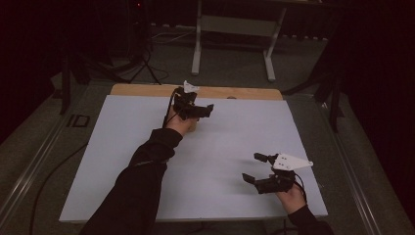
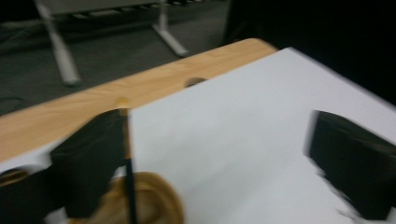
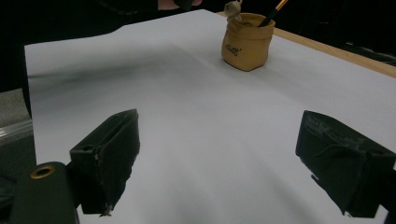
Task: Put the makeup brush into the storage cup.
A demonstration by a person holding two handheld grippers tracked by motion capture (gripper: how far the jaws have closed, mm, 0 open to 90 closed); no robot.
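Near the far edge of the white sheet (image 1: pixel 205 161) that covers the worktop (image 2: pixel 70 109) stands a small tan pot (image 3: pixel 246 43), shaped like a little sack, with a dark pencil (image 3: pixel 274 11) leaning up out of it. The left hand-held gripper (image 1: pixel 195 108) hangs directly over that pot, jaws spread apart with nothing between them; in the left gripper view the pot's rim (image 2: pixel 154 196) sits low between the jaws and the pencil shaft (image 2: pixel 129 186) runs close beside one jaw. The right hand-held gripper (image 1: pixel 259 171) rests well away from the pot, toward the near right corner of the sheet, its jaws also wide open and empty. The likely work is taking the pencil from the pot, and the risk lies in how close the jaw already is to the shaft: a closing squeeze off-centre could push the pencil sideways against the rim and tip the light pot over. The left gripper view is blurred, so I cannot tell whether jaw and pencil touch.
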